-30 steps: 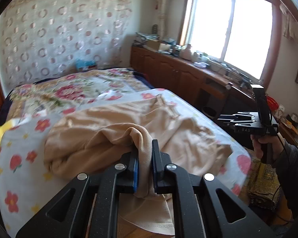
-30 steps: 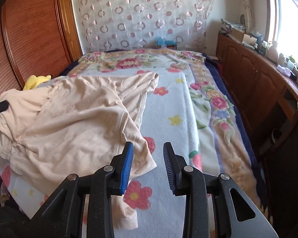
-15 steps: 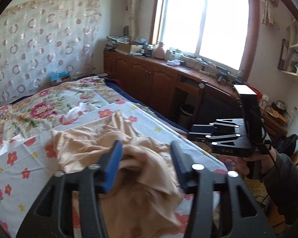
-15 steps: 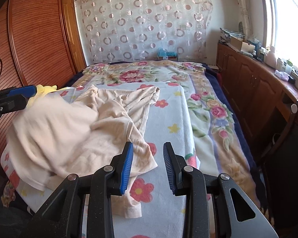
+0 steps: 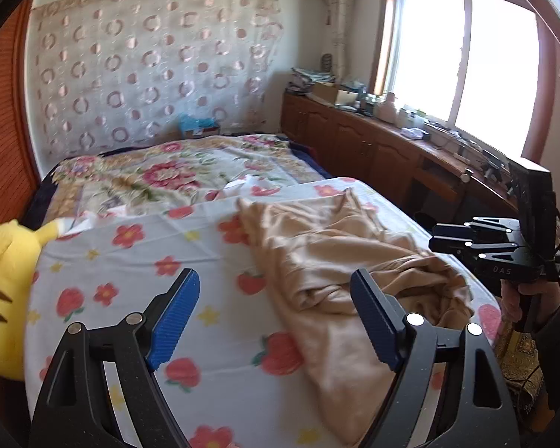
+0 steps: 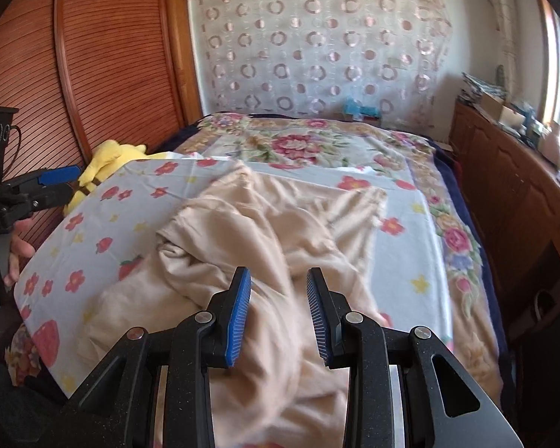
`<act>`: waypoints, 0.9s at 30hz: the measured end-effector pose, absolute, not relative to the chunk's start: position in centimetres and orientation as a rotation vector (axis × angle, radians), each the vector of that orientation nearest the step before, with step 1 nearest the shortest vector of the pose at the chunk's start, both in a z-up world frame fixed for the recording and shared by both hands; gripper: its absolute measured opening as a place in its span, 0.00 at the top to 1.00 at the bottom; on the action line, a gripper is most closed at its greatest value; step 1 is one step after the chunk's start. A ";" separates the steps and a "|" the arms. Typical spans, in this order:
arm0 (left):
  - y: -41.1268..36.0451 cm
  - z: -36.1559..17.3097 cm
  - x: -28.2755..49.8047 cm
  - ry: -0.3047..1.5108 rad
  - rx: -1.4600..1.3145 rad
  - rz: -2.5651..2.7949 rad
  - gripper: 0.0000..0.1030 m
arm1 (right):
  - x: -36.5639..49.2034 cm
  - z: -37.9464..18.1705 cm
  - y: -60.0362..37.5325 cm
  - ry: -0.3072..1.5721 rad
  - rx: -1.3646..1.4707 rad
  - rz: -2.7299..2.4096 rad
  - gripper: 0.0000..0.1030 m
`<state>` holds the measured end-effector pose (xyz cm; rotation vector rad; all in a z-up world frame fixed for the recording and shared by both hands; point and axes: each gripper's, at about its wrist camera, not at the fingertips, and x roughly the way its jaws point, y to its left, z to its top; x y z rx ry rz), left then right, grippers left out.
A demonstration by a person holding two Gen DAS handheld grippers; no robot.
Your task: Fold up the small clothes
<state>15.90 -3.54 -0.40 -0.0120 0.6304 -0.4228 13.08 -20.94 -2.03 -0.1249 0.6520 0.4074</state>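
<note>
A beige garment (image 5: 339, 254) lies crumpled on the floral sheet (image 5: 130, 261) of the bed. My left gripper (image 5: 276, 317) hovers over the sheet just left of it, its jaws opening wide with nothing between the blue pads. In the right wrist view the garment (image 6: 265, 231) spreads below my right gripper (image 6: 279, 313), whose jaws stand partly apart above the cloth without pressing on it. The left gripper (image 6: 61, 183) shows at the bed's left edge, and the right gripper (image 5: 436, 239) shows at the right, held in a hand.
A yellow plush toy (image 5: 3, 287) sits at the bed's left side by the wooden headboard (image 6: 93, 74). A wooden cabinet (image 5: 373, 149) with clutter runs under the window on the right. A flowered blanket (image 6: 298, 142) covers the far half of the bed.
My left gripper let go of the beige garment and its jaws spread wide; the cloth dropped onto the bed. The right gripper moved in over the garment.
</note>
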 end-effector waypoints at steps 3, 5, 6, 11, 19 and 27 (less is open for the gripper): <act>-1.9 -1.1 15.8 0.633 -0.029 -0.387 0.19 | 14.4 -1.7 -17.8 0.652 -0.162 0.465 0.69; -0.9 -1.3 15.9 0.632 -0.035 -0.371 0.19 | 15.5 -1.8 -15.9 0.663 -0.179 0.501 0.69; -0.5 -1.4 15.8 0.630 -0.037 -0.363 0.19 | 16.1 -1.9 -15.0 0.671 -0.187 0.518 0.69; 1.0 -1.8 15.9 0.622 -0.030 -0.340 0.19 | 18.9 -3.3 -11.4 0.734 -0.234 0.593 0.69; 2.7 -3.5 17.2 0.648 -0.059 -0.342 0.19 | 22.1 -6.7 -8.3 0.813 -0.379 0.617 0.53; 2.2 -4.0 18.7 0.665 -0.060 -0.368 0.19 | 24.7 -6.2 -9.7 0.843 -0.333 0.611 0.88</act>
